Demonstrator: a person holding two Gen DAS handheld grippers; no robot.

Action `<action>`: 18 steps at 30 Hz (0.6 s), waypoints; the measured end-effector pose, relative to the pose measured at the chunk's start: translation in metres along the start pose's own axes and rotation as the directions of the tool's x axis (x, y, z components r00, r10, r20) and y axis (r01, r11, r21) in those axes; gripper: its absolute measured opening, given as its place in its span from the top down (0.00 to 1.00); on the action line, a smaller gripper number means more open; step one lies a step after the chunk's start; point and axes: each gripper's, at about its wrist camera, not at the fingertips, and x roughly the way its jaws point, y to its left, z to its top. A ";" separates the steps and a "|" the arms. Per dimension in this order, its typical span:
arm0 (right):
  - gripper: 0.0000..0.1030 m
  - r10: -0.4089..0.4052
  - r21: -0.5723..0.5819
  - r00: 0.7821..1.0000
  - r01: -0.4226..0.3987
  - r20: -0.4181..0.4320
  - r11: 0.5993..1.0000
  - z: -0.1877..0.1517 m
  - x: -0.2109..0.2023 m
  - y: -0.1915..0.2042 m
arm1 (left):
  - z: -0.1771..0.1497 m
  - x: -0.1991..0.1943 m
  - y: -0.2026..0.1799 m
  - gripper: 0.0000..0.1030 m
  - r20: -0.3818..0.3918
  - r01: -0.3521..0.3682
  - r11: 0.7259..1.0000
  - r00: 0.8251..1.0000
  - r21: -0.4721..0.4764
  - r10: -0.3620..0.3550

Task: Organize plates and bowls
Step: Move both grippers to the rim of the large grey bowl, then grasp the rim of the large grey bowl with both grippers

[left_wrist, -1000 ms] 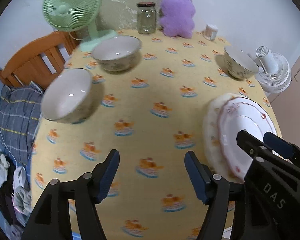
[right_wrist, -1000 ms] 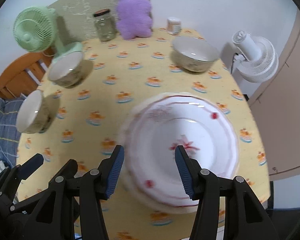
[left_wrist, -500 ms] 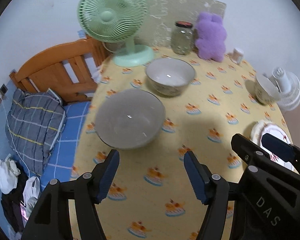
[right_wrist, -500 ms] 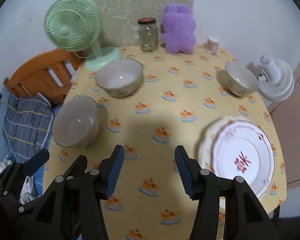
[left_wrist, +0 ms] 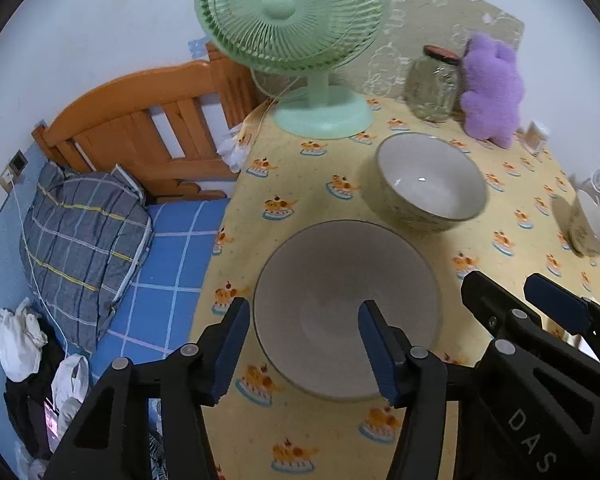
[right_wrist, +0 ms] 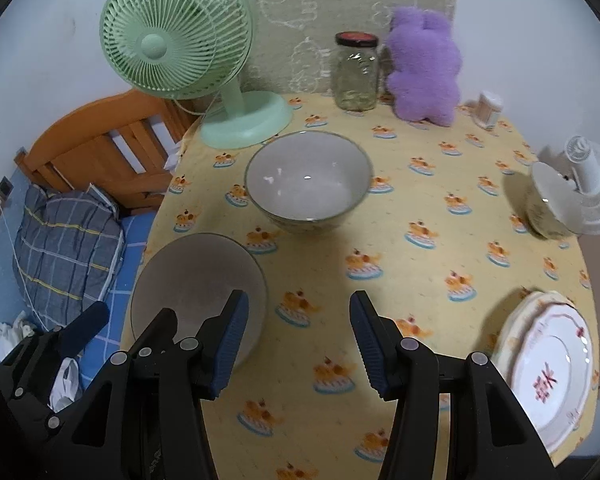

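Three pale bowls stand on the yellow tablecloth. The near-left bowl [left_wrist: 346, 304] [right_wrist: 198, 284] lies directly under my open left gripper [left_wrist: 304, 340], its near rim between the blue pads. A second bowl [left_wrist: 430, 188] [right_wrist: 308, 180] sits behind it. A third bowl [left_wrist: 584, 224] [right_wrist: 548, 200] is at the right edge. Stacked red-patterned plates [right_wrist: 548, 368] lie at the front right. My right gripper [right_wrist: 296, 336] is open and empty above bare cloth, beside the left gripper [right_wrist: 80, 328].
A green fan [right_wrist: 180, 36], a glass jar [right_wrist: 356, 72], a purple plush toy [right_wrist: 424, 64] and a small white container [right_wrist: 488, 108] stand at the back. A white fan [right_wrist: 592, 188] is off the right edge. A bed with wooden headboard [left_wrist: 148, 128] lies left.
Both grippers have swung left and moved in toward the near-left bowl, which now sits between the left gripper's pads. The plates have slid to the right edge of view.
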 end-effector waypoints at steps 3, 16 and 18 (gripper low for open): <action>0.45 0.008 0.002 1.000 -0.008 -0.021 1.000 0.006 0.018 0.006 | 0.006 0.016 0.003 0.46 -0.020 -0.011 1.000 1.000 -0.004 0.011; 0.69 0.040 0.000 0.993 -0.040 -0.109 0.999 0.013 0.069 0.022 | 0.009 0.059 0.013 0.67 -0.106 -0.029 0.999 0.994 -0.019 0.027; 0.75 0.057 -0.002 0.990 -0.057 -0.125 0.998 0.013 0.075 0.024 | 0.008 0.063 0.013 0.70 -0.124 -0.019 1.000 0.992 -0.025 0.016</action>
